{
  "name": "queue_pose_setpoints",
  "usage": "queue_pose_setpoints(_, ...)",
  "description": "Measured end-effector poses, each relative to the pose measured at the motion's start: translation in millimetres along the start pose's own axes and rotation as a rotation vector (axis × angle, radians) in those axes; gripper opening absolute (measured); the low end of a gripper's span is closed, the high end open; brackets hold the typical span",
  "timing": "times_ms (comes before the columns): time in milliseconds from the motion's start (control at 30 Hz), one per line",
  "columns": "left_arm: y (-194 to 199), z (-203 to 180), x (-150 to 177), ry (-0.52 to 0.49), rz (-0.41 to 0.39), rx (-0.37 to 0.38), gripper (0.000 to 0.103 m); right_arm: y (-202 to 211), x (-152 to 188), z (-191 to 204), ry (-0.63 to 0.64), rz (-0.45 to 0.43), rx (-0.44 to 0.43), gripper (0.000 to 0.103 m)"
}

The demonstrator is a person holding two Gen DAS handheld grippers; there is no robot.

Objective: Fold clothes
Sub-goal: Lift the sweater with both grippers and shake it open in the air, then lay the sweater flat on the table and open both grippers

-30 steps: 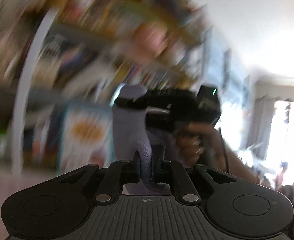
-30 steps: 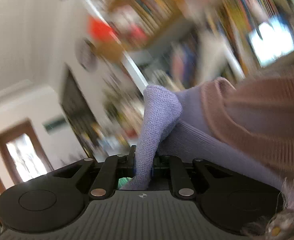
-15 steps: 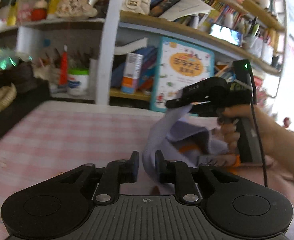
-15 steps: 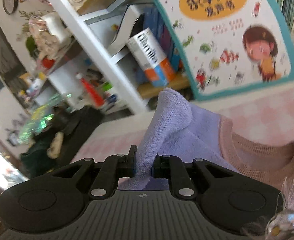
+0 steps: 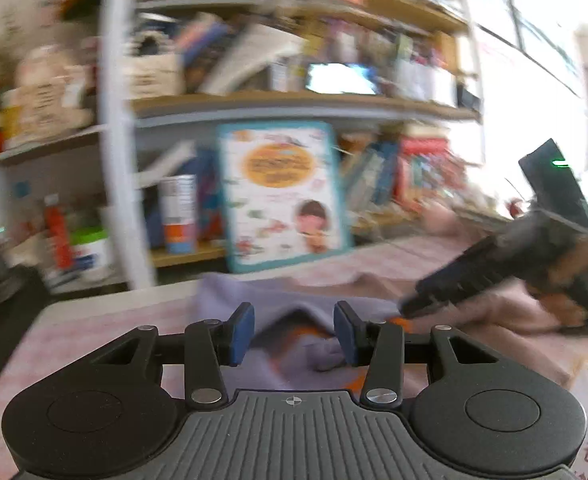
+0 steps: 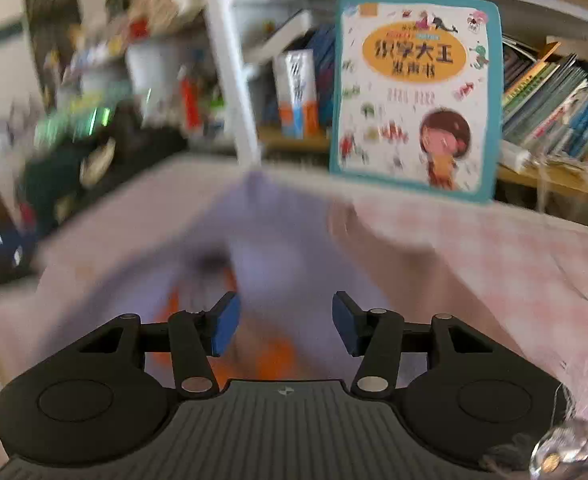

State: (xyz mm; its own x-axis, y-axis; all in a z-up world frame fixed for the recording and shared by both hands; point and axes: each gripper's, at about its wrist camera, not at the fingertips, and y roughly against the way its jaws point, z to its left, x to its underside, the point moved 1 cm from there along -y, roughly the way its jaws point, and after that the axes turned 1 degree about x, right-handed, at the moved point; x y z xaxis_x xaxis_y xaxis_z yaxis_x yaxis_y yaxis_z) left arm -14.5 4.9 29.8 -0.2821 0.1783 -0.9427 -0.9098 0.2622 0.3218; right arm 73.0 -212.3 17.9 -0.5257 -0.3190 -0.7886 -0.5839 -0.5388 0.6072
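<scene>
Released sweater (image 5: 294, 312) onto counter (image 6: 514, 256).
Left hand-held gripper (image 5: 293, 334) and right hand-held gripper (image 6: 285, 328) opening, gripping nothing; risked loose fold slumping apart if left unsmoothed.

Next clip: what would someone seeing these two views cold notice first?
Probably the bright picture book standing against the shelf behind the table. Then the lilac sweater lying on the pink checked tablecloth, with the opening left hand-held gripper over it.
</scene>
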Motion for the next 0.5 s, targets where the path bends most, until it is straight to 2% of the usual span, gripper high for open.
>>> queue_pose_setpoints(133, -44, -35, -4, -0.105, 0.075, 0.081, 0.044, 37, 54, 2, 0.083, -0.001, 0.068, 0.049)
queue_pose_setpoints(233, -63, -67, -8, -0.175, 0.087, 0.161, 0.044, 57, 87, 5, 0.104, -0.001, 0.133, 0.048)
queue_pose_setpoints(300, -73, -88, -10, -0.236, 0.088, 0.197, 0.044, 62, 102, 3, 0.086, 0.026, 0.15, 0.043)
queue_pose_setpoints(333, -80, -97, -11, -0.266, 0.088, 0.21, 0.044, 63, 108, 2, 0.085, 0.036, 0.158, 0.031)
queue_pose_setpoints(367, -85, -107, -11, -0.3, 0.093, 0.219, 0.044, 64, 113, 2, 0.087, 0.045, 0.166, 0.027)
queue_pose_setpoints(500, -108, -133, -8, -0.415, 0.121, 0.201, 0.043, 72, 121, 3, 0.068, 0.038, 0.165, 0.024)
